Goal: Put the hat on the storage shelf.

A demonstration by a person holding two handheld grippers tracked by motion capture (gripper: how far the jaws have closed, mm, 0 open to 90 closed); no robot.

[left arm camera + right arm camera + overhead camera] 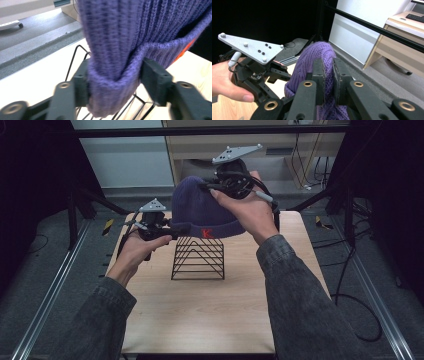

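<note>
You hold a purple knit beanie (200,210) up in the air, above the black wire rack (198,258) that stands on the wooden table (200,315). In the high view, your left gripper (170,231) sits at about 9 o'clock from the rack top, and it pinches the folded brim of the hat at the hat's left end. In the left gripper view, the left gripper's two jaws are squeezed in on a thick bunch of that brim, with the knit bulging out between them and hanging down below. A bit of red-orange shows on the brim at the right side there. In the high view, your right gripper (210,187) is higher, at about 1 o'clock from the rack, on the top part of the hat. In the right gripper view, its jaws are nearly together with only a thin slot left, and purple knit is caught between them. The hat's lower edge hangs just over the rack's top wire; you cannot tell if it touches. A red letter K (207,233) shows on the brim facing you.
</note>
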